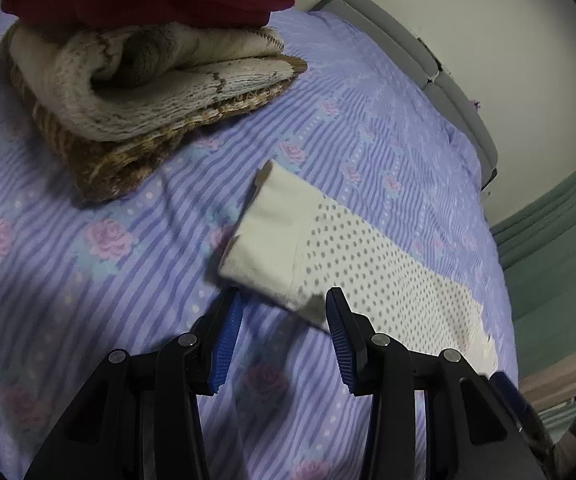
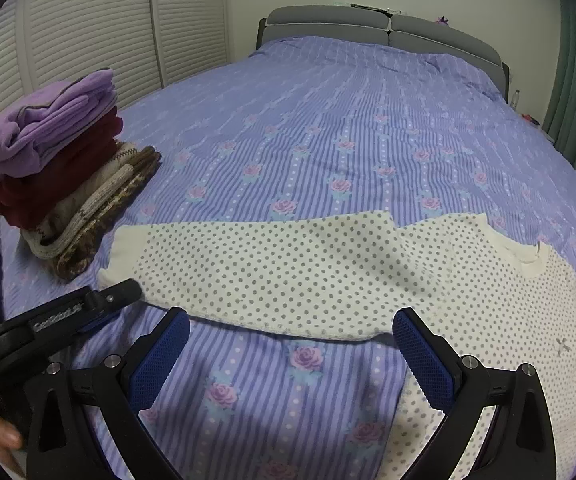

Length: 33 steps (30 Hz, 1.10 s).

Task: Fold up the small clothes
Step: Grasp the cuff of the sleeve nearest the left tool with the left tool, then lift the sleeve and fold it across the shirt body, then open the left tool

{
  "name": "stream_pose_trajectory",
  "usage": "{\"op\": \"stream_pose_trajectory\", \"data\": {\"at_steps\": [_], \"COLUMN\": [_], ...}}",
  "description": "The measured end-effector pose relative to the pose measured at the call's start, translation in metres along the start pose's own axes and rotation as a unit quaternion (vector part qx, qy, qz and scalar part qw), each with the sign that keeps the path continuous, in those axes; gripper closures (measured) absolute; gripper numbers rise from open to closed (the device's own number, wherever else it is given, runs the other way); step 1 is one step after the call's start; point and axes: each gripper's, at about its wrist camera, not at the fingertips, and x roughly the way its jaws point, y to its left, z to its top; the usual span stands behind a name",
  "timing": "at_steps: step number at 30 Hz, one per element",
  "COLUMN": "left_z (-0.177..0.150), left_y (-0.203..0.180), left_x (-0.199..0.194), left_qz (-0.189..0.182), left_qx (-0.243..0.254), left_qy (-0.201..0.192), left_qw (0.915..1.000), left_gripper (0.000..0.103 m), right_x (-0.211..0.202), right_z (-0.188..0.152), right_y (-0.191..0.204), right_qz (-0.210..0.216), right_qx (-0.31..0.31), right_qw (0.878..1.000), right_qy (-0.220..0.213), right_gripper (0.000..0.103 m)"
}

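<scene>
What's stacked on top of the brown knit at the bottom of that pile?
On the brown knit lies a cream knit, then a dark red garment, with a purple fleece on top. Anything between the layers is covered.

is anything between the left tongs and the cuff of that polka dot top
Nothing visible is. The left tongs are open just short of the cream cuff of the polka dot top, with only bare bedspread around them. The folded stack sits farther off, clear of the path.
</scene>
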Motion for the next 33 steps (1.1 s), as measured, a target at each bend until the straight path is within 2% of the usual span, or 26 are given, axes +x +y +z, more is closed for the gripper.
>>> {"op": "stream_pose_trajectory", "data": {"at_steps": [6,7,10,13,16,19,21,23,25,26,33], "left_z": [0.010,0.011,0.016,0.018,0.018,0.017,0.013,0.009,0.004,-0.002,-0.046], "left_y": [-0.001,-0.002,-0.012,-0.034,-0.075,-0.123,-0.161,-0.198,-0.229,-0.250,-0.345], "left_x": [0.013,0.013,0.010,-0.006,-0.031,-0.058,-0.072,-0.076,-0.074,-0.070,-0.032], "left_qz": [-0.009,-0.005,-0.004,0.001,0.000,-0.024,-0.043,-0.069,-0.079,-0.085,-0.130], "left_qx": [-0.013,-0.009,0.019,0.070,0.145,0.210,0.256,0.292,0.320,0.341,0.408], "left_qy": [-0.012,-0.014,-0.012,-0.034,-0.066,-0.098,-0.114,-0.116,-0.117,-0.116,-0.071], "left_qw": [0.9998,0.9998,0.9997,0.9970,0.9873,0.9724,0.9590,0.9470,0.9368,0.9289,0.9010], "left_gripper": [0.062,0.072,0.086,0.087,0.087,0.088,0.088,0.089,0.090,0.090,0.092], "right_x": [-0.001,-0.003,-0.009,-0.017,-0.028,-0.042,-0.053,-0.067,-0.080,-0.087,-0.117], "right_z": [-0.004,-0.004,-0.006,-0.007,-0.009,-0.010,-0.013,-0.015,-0.017,-0.019,-0.035], "right_y": [-0.007,-0.010,-0.021,-0.038,-0.057,-0.082,-0.098,-0.119,-0.138,-0.152,-0.231], "right_qz": [-0.004,-0.005,-0.014,-0.020,-0.028,-0.036,-0.043,-0.054,-0.064,-0.069,-0.115], "right_qx": [0.012,0.016,0.027,0.043,0.059,0.078,0.089,0.103,0.117,0.126,0.171], "right_qw": [1.000,1.000,1.000,0.999,0.998,0.996,0.995,0.993,0.990,0.988,0.976], "right_qy": [0.005,0.006,0.001,-0.001,-0.006,-0.015,-0.024,-0.036,-0.046,-0.051,-0.070], "right_gripper": [0.001,0.001,0.001,0.001,0.001,0.001,0.001,0.001,0.001,0.001,0.001]}}
